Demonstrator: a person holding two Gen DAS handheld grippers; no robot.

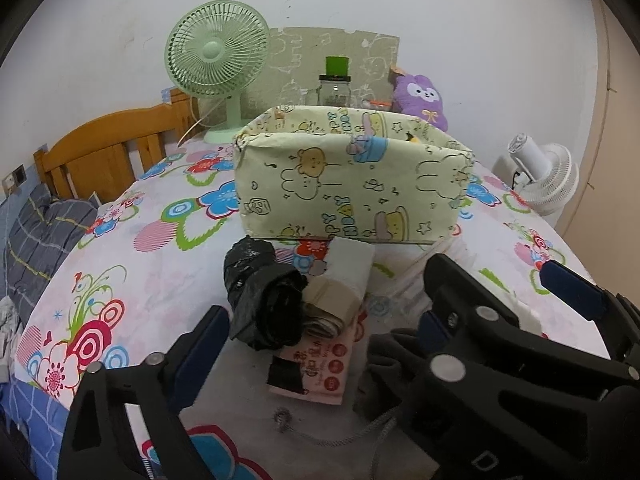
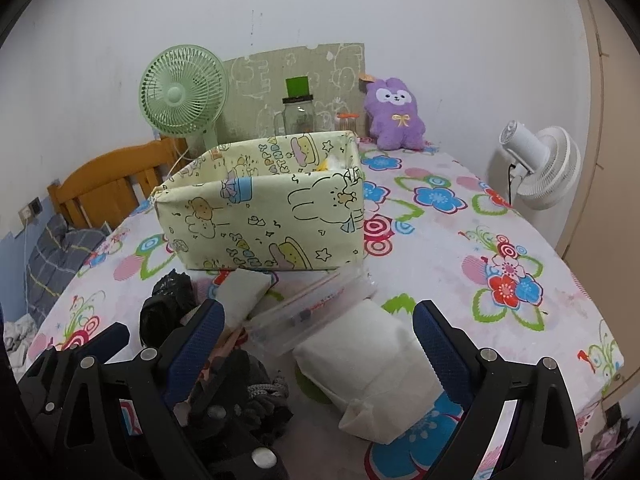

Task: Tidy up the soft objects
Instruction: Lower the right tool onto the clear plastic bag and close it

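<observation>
A pale yellow cartoon-print fabric box (image 1: 352,184) stands open on the flowered table; it also shows in the right wrist view (image 2: 264,208). In front of it lie a black plastic bag bundle (image 1: 260,292), a white tissue roll (image 1: 352,264), a pink printed packet (image 1: 320,368) and dark grey cloth (image 1: 392,360). My left gripper (image 1: 320,320) is open, low over this pile. My right gripper (image 2: 320,332) is open around a white tissue pack (image 2: 368,364), its fingers apart from it. A clear plastic packet (image 2: 316,304) lies beside the pack.
A green fan (image 2: 180,96), a glass jar with green lid (image 2: 298,112) and a purple plush (image 2: 394,116) stand at the back by the wall. A white fan (image 2: 536,164) is at the right, a wooden bed frame (image 1: 108,148) at the left.
</observation>
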